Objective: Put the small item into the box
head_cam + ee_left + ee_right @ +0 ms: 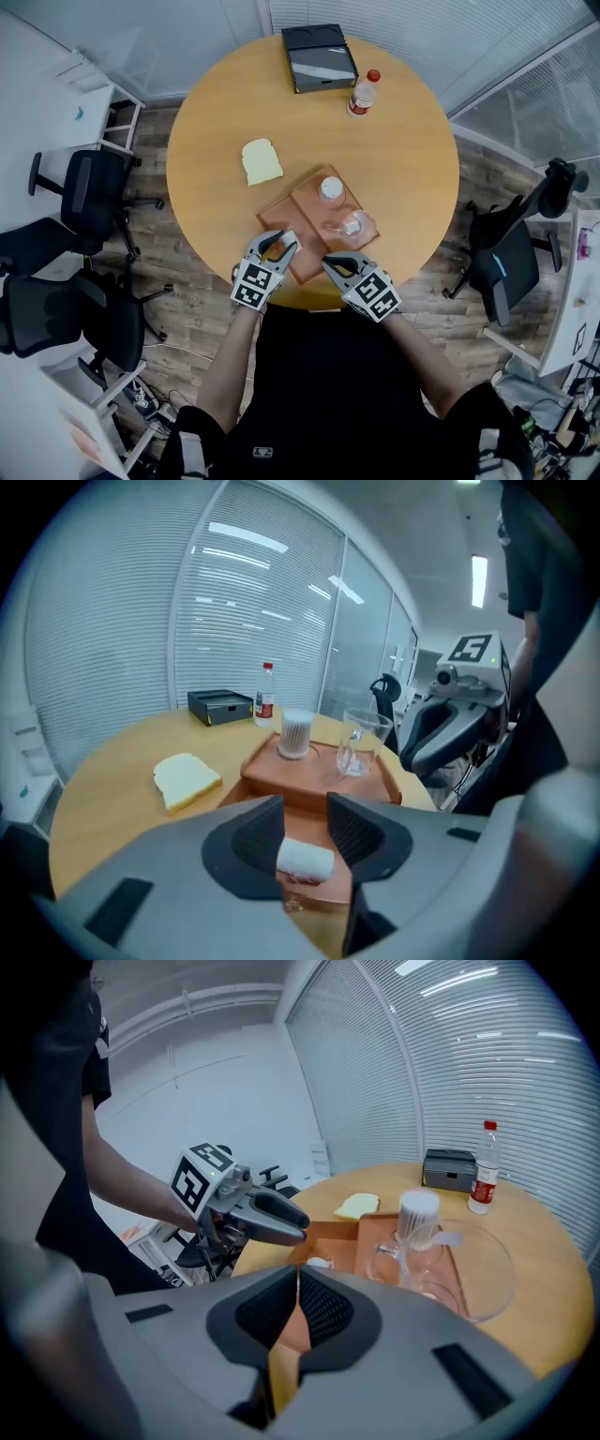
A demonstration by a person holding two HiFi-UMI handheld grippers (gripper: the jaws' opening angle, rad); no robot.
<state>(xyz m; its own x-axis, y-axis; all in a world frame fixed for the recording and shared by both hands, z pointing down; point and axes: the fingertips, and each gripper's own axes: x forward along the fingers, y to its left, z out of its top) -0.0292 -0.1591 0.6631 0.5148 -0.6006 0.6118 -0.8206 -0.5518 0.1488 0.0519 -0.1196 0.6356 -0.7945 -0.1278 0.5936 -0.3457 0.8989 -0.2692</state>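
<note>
Low in frame, the roll [305, 860] is being clasped by the left gripper [305, 819], the right gripper [296, 1288] being held clenched, empty; the box [319, 58], upper centre, is awaiting it.

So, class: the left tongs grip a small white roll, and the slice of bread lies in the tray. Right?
No. The slice of bread lies on the table, beside the tray, as the head view shows. The left tongs do grip the white roll.

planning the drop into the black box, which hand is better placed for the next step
Left: the left tool grips the small white cylindrical roll. The right tool is shut and empty. The black rectangular box lies across the round wooden table.
</note>
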